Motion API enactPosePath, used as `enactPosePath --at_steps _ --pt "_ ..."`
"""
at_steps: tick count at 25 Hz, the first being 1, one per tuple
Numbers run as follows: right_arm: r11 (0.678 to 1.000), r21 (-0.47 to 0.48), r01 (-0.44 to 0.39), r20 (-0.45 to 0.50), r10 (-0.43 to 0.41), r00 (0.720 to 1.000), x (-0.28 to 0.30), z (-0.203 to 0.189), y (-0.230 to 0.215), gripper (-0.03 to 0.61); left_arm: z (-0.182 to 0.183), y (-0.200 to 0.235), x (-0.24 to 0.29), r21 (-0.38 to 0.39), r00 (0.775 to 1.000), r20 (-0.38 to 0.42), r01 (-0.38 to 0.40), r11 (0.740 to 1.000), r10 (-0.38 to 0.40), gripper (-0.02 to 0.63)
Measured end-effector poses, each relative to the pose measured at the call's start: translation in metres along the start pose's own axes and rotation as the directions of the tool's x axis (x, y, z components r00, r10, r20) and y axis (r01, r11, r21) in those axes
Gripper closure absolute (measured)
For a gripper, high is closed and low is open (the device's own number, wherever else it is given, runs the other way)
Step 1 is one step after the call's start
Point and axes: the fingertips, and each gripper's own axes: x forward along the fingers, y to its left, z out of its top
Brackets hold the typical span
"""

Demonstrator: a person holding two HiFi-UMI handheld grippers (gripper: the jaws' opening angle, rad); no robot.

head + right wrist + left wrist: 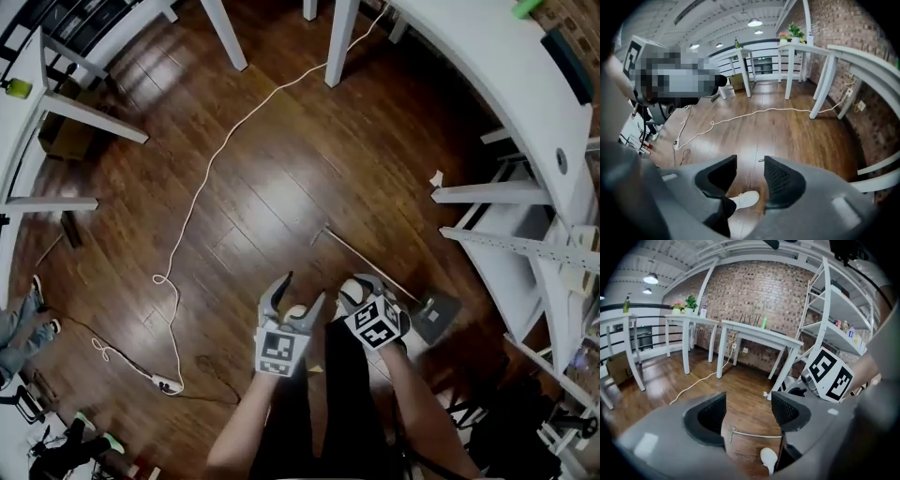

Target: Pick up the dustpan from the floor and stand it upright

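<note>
The dustpan lies flat on the wooden floor, its grey pan (437, 317) at the right and its thin long handle (367, 262) running up-left. My left gripper (304, 289) hangs above the floor just left of the handle. It is open and empty. Between its jaws in the left gripper view I see the handle (757, 434) on the floor. My right gripper (367, 285) is above the handle's near part, close to the pan, pointing steeply down. Its jaws stand apart with nothing between them. The handle's tip (761, 160) shows beyond them.
A white cable (202, 187) snakes across the floor to a power strip (167, 382). White table legs (337, 42) stand at the back and white shelving (525, 246) at the right. The person's white shoe (745, 199) is under the grippers. Another person's feet (21, 319) are far left.
</note>
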Motion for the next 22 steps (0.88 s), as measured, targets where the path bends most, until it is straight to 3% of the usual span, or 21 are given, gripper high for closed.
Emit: enactPosePath --at_steps 6,12,18,22 --pt "0.999 -0.013 -0.035 -0.081 0.034 0.996 0.162 -0.063 -0.042 0.408 -0.135 0.053 0.087 -0.045 0.987 -0.146 -0.075 0.996 0.068 0.295" --pt "1.000 0.007 0.001 -0.137 0.000 0.991 0.316 -0.129 -0.101 0.408 -0.241 0.086 0.168 -0.085 0.987 -0.152 -0.069 0.994 0.056 0.295" --pt "0.993 -0.114 -0.035 -0.206 0.011 0.979 0.413 -0.163 -0.120 0.408 -0.311 0.115 0.217 -0.088 0.989 -0.139 -0.058 0.994 0.046 0.293" --pt "0.980 -0.193 -0.040 -0.228 -0.005 0.974 0.444 -0.178 -0.128 0.424 -0.332 0.126 0.231 -0.106 0.992 -0.099 -0.090 0.990 0.080 0.299"
